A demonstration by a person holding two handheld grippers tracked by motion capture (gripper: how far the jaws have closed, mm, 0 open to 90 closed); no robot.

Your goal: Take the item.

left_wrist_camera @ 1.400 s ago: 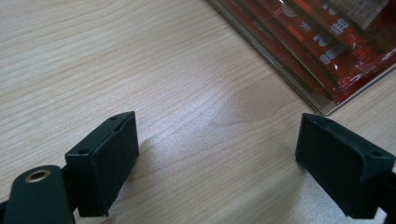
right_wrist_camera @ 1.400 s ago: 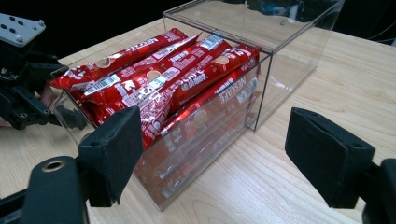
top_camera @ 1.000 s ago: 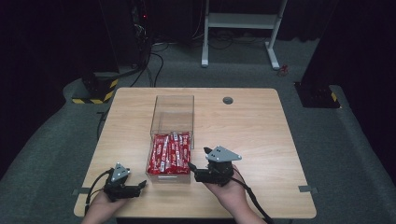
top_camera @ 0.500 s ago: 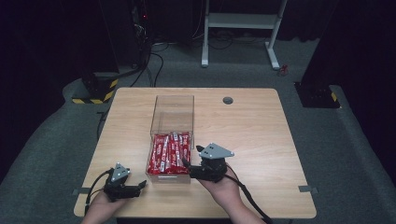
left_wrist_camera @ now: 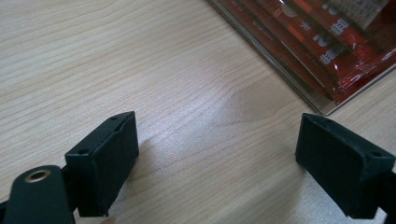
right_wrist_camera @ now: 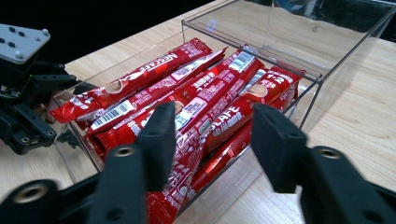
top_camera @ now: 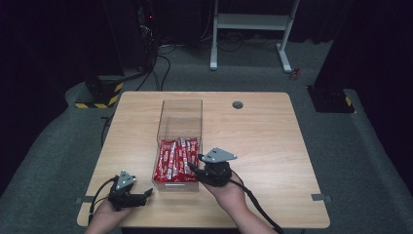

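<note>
The left gripper (top_camera: 144, 194) rests on the table (top_camera: 272, 141) beside the box, wide open and empty, probably waiting. The right gripper (right_wrist_camera: 210, 130) hangs over the near rim of the clear box (top_camera: 179, 113), open and holding nothing, seemingly ready to pick a red coffee stick (right_wrist_camera: 140, 77). The sticks fill the box's near half; "NESCAFE" and "12" are readable.

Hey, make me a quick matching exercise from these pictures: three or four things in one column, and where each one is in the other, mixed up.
Things:
1. red packets
2. left gripper
3. right gripper
4. round hole

Places:
A. far side of the table
B. near end of the clear box
C. at the box's right wall
D. near left corner of the table

Pairs: 1-B, 2-D, 3-C, 4-A
</note>
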